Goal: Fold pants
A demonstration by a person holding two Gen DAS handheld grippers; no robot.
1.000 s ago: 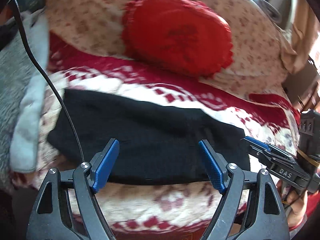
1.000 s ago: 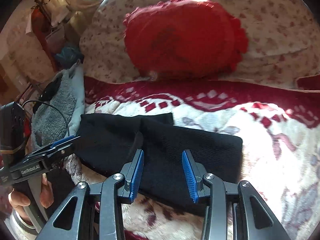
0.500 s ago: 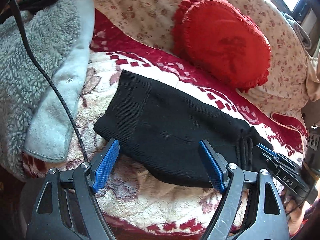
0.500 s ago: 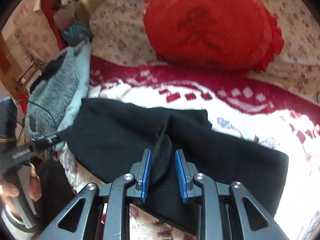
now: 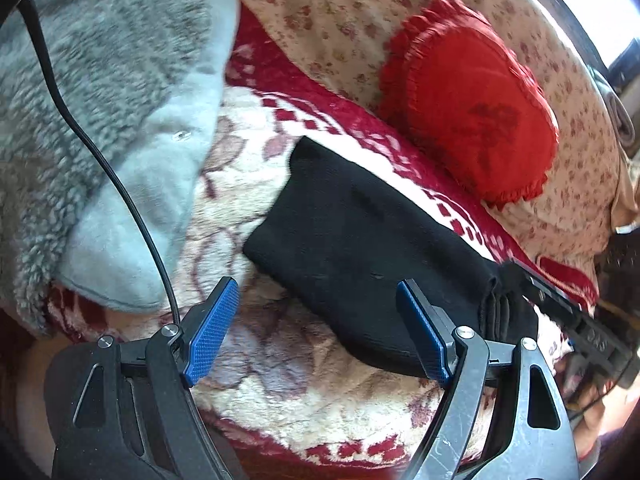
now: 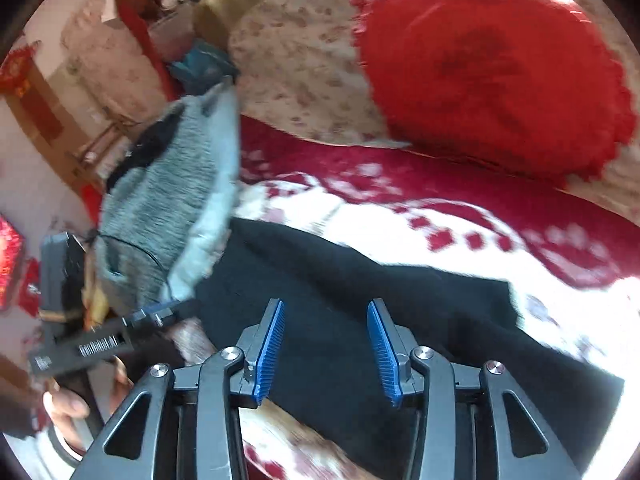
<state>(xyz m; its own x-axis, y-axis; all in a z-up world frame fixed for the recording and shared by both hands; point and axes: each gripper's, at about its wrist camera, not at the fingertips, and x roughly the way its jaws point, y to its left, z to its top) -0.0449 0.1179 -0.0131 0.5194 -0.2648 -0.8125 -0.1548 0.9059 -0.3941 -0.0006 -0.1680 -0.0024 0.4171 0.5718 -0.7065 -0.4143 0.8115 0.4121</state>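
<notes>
The pants (image 5: 360, 248) lie as a flat black folded slab on the patterned blanket (image 5: 280, 368) of a sofa, in front of a red cushion (image 5: 472, 120) and beside a grey fleece (image 5: 100, 100). They look soft, knitted and light, limp rather than stiff, so they will likely sag and unfold if lifted from one point; the stacked edges at a corner or end seem the best hold.

The left claw (image 5: 320, 332) stands wide apart, empty, with the near corner of the pants between its pads. The right claw (image 6: 326, 348) is opening over the cloth, its pads clear of the fabric.

Half a second ago the right claw pinched a raised ridge of cloth; now that ridge has dropped flat. Over the last second both views have slid leftward, bringing the fleece closer.
</notes>
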